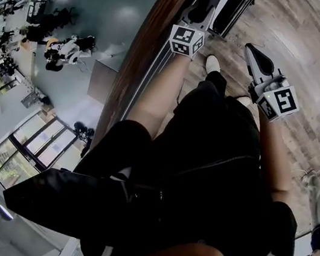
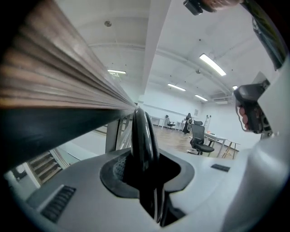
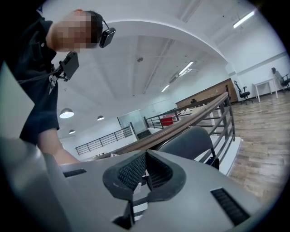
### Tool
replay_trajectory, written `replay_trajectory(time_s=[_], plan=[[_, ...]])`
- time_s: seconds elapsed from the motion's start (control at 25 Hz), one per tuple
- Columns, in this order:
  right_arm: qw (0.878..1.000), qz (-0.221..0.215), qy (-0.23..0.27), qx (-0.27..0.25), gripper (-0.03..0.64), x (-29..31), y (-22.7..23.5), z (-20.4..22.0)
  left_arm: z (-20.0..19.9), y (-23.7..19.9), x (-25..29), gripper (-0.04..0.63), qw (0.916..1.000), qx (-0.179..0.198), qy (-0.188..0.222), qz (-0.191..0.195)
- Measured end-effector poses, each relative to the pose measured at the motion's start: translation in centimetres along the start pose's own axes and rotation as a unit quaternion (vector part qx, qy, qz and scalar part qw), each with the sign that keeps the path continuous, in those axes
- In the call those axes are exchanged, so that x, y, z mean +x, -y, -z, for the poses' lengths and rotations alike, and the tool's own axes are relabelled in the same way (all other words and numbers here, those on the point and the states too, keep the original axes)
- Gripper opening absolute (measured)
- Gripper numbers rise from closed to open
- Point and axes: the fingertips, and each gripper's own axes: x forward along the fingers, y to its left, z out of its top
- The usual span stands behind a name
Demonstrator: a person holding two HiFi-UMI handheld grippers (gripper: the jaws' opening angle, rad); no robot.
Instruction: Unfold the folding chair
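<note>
- Black folding chair [image 1: 230, 5], dark padded back: apparently still folded flat, standing beside the brown wooden-topped railing [image 1: 145, 54] just ahead of me.
- My left gripper [image 2: 145, 158]: jaws closed partway onto the chair's glossy black rim [image 2: 144, 131]. I judge this grip is for pulling it open.
- My right gripper [image 3: 144, 174]: jaws together and empty, near the chair, free to steady the frame.

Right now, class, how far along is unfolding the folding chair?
Done: nothing visible; the folding chair looks folded flat beside the railing. In hand: the left gripper is clamped on its black frame tube; the right gripper is shut, empty. Left: swinging the chair open.
</note>
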Motion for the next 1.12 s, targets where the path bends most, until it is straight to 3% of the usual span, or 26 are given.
replay_trajectory(time_s=[0.28,0.56,0.8,0.96,1.12], plan=[[0.991,0.093,-0.031,0.095,0.008,0.0,5.7,4.3,0.2,4.9,0.7,0.078,0.9996,0.009,-0.006,0.024],[0.962,0.180,-0.100,0.180,0.008,1.8,12.5,12.1,0.6,8.3,0.9,0.077,0.9995,0.010,-0.023,0.017],[0.927,0.239,-0.155,0.245,0.155,4.8,17.0,19.1,0.3,10.3,1.2,0.077,0.9995,0.013,-0.024,0.012],[0.902,0.276,-0.179,0.280,0.215,6.2,18.1,23.4,0.3,10.8,1.0,0.077,0.9995,0.017,-0.023,0.009],[0.886,0.310,-0.193,0.286,0.267,7.9,18.5,25.8,0.2,10.9,1.0,0.077,0.9996,0.016,-0.023,0.009]])
